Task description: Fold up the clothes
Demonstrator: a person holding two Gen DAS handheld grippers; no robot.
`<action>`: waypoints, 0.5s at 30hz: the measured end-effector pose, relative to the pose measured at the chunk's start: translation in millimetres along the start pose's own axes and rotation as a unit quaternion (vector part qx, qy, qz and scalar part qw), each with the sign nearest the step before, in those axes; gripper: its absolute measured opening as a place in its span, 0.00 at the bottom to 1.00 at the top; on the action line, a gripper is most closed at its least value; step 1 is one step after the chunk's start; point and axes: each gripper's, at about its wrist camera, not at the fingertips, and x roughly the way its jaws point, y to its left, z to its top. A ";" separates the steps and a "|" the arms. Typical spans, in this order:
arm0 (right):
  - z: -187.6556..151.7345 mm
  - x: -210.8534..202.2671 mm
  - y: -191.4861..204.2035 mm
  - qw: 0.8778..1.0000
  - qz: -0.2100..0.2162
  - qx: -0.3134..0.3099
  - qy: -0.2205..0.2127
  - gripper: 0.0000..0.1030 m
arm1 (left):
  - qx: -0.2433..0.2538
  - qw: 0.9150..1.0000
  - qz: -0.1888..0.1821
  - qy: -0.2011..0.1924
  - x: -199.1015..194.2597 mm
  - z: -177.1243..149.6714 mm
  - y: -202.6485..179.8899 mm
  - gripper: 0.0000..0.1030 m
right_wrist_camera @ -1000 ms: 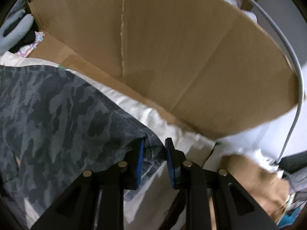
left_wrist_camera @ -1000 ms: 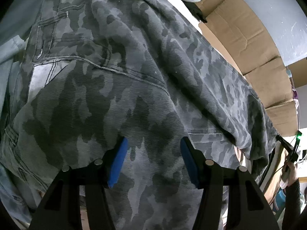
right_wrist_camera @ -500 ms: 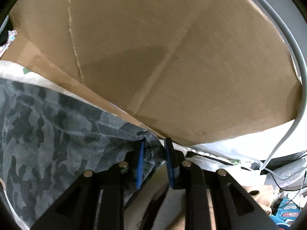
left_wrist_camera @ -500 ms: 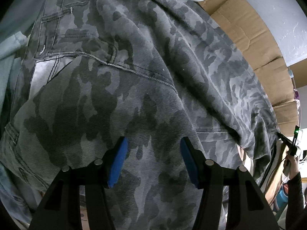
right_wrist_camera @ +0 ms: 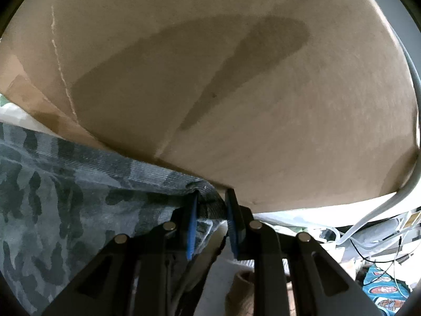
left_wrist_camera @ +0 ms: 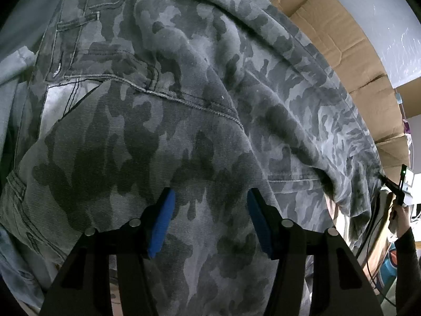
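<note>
While right claw (right_wrist_camera: 210, 210) pinches trousers (right_wrist_camera: 65, 184) hem, cardboard (right_wrist_camera: 236, 79) crowds close.

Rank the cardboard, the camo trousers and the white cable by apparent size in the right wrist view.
1. cardboard, filling most of the frame, though it sits very near the lens.
2. camo trousers, lower left.
3. white cable, a thin curve at the right edge.

Cardboard sheet (right_wrist_camera: 236, 92) upright; grey cable (right_wrist_camera: 410, 79) beside.

The grey camouflage denim trousers (left_wrist_camera: 200, 121) are running off the left wrist view's edges, hiding whatever is lying beneath. The big brown cardboard sheet (right_wrist_camera: 236, 84) is blocking everything behind it; clutter at bottom right is blurring.
</note>
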 end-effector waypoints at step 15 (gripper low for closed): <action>-41.7 -42.8 -1.9 0.996 0.088 0.028 -0.014 0.32 | -0.025 0.998 0.026 -0.050 -41.4 -9.8 28.0 0.56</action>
